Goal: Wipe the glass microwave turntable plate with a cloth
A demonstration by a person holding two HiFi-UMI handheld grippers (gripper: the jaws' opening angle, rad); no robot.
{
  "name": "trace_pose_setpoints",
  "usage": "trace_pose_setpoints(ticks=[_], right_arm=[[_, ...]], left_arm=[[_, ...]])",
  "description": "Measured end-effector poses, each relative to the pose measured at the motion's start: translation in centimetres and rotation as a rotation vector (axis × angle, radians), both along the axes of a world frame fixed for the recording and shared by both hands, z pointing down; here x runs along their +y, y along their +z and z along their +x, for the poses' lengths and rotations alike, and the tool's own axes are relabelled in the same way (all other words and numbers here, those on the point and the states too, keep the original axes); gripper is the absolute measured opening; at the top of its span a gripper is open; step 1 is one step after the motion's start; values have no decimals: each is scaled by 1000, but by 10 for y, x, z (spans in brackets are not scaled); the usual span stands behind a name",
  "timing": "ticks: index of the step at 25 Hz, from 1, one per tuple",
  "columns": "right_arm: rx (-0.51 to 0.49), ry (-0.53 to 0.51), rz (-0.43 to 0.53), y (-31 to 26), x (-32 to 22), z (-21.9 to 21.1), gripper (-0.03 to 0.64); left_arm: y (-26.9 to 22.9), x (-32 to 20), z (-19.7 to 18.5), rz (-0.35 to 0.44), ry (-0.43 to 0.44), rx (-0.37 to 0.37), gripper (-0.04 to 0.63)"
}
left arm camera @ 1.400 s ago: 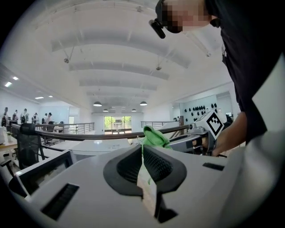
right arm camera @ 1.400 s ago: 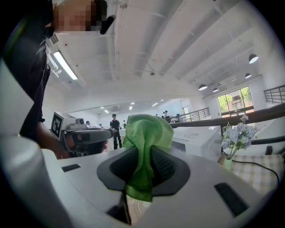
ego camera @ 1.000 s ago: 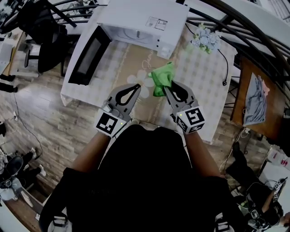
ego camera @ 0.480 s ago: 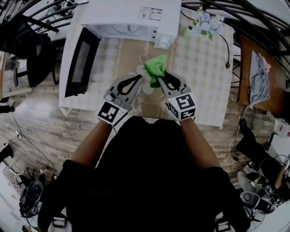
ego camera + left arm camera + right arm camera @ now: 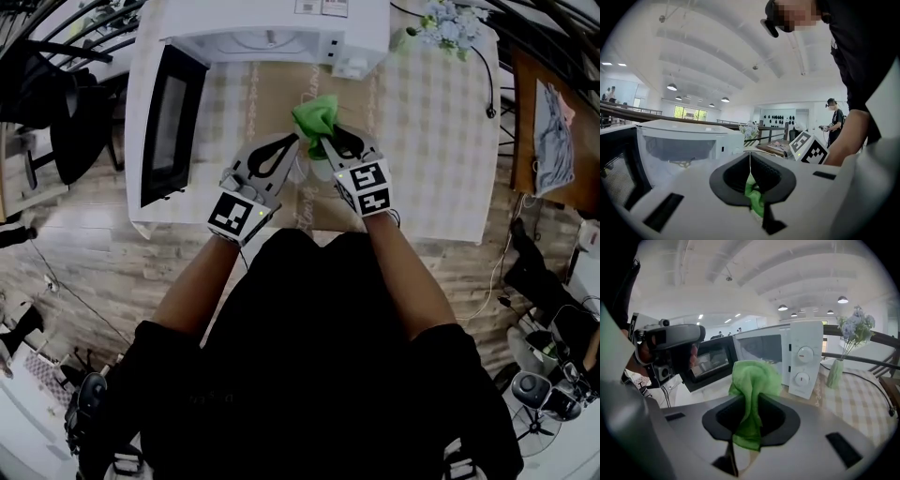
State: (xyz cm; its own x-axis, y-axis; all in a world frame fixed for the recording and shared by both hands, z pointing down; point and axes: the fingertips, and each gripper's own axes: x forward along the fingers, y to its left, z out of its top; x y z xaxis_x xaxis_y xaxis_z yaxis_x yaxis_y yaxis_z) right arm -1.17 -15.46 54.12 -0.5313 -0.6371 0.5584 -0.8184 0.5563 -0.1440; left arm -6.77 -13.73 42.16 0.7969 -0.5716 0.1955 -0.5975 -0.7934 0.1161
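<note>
In the head view my two grippers meet above the table's front edge. My left gripper [image 5: 289,143] is shut on a thin clear edge, the glass turntable plate [image 5: 301,175], which hangs between the grippers and is hard to make out. The left gripper view shows that plate [image 5: 750,157] edge-on as a fine line between the jaws of the left gripper [image 5: 750,164]. My right gripper [image 5: 320,146] is shut on the green cloth [image 5: 316,116], which bunches out past its tips. In the right gripper view the cloth [image 5: 754,376] drapes through the right gripper [image 5: 751,405].
A white microwave [image 5: 281,36] stands at the back of the checked table [image 5: 422,141] with its door [image 5: 172,122] swung open to the left. A vase of pale flowers [image 5: 452,19] and a black cable [image 5: 488,89] sit at the back right. A wooden side table [image 5: 553,122] stands right.
Both grippers have come closer together, and the right one has carried the green cloth leftward up against the left gripper's tips. The head view has shifted, so the microwave sits higher in frame.
</note>
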Motion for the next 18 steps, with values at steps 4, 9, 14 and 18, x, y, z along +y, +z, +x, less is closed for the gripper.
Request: trace_pose_setpoints(ticks=[4, 9, 14, 18], right_arm=[[50, 5, -18, 27, -6, -9, 98], [131, 10, -30, 59, -22, -16, 98], [206, 12, -80, 96, -35, -16, 98], [245, 3, -119, 113, -41, -20, 98]], left_arm=[[15, -2, -3, 5, 4, -3, 21], [30, -4, -3, 1, 4, 2, 21], [40, -1, -1, -25, 3, 21, 21], [45, 1, -3, -35, -5, 29, 21]])
